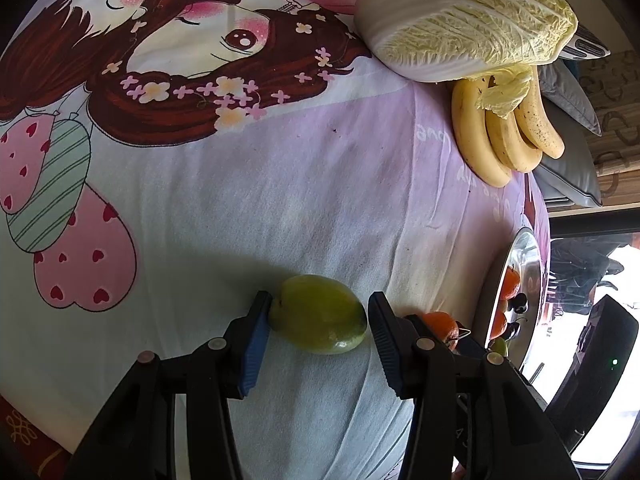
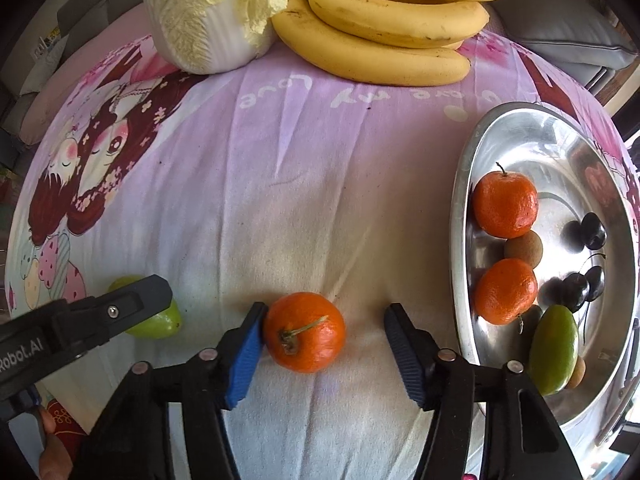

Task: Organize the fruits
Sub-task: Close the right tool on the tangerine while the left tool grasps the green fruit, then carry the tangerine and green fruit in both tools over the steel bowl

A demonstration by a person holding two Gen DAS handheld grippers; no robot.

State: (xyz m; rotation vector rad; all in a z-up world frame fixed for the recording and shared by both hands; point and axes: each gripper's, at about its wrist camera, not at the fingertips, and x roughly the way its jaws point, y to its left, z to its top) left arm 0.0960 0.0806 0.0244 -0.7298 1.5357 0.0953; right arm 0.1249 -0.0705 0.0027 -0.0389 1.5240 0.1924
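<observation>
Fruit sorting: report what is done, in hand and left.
Done: two oranges, a green mango, dark cherries and small brown fruits already lie in the steel tray. In hand: the left hand-held gripper is open around a green fruit; the right hand-held gripper is open around an orange on the cloth. Left: both, and perhaps the bananas.

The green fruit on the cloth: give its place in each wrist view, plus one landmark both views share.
Left wrist: green fruit at bottom centre, between the open fingers of the left gripper.
Right wrist: lower left, mostly hidden behind the left gripper.
Shared landmark: the bananas beside the cabbage.
</observation>
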